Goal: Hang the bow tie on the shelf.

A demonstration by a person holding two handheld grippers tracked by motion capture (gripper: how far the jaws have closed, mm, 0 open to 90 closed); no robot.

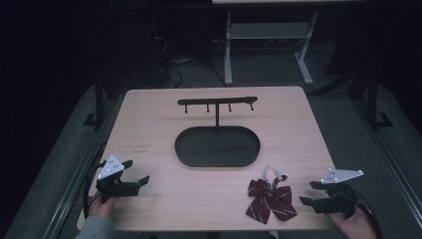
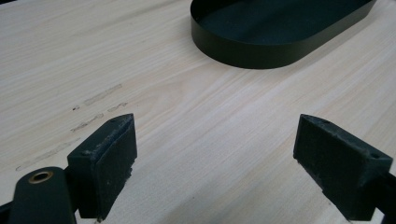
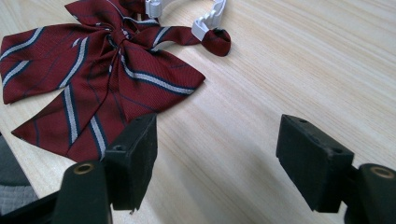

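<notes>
A dark red striped bow tie (image 1: 271, 198) with a white clip strap lies flat near the table's front edge, right of centre; the right gripper view shows the bow tie (image 3: 93, 79) just ahead and left of the jaws. My right gripper (image 1: 312, 193) rests at the front right, a short way right of the bow, open with bare wood between its jaws (image 3: 217, 154). My left gripper (image 1: 137, 172) sits at the front left, open and empty (image 2: 215, 154). A black oval tray (image 1: 217, 146) with a hook rack (image 1: 217, 102) on a post stands mid-table.
The tray wall (image 2: 261, 51) lies ahead and right of the left jaws. Light wooden tabletop (image 1: 164, 199) stretches between the two grippers. A desk frame (image 1: 268, 45) stands on the floor beyond the table. Faint scuff marks (image 2: 93, 107) mark the wood.
</notes>
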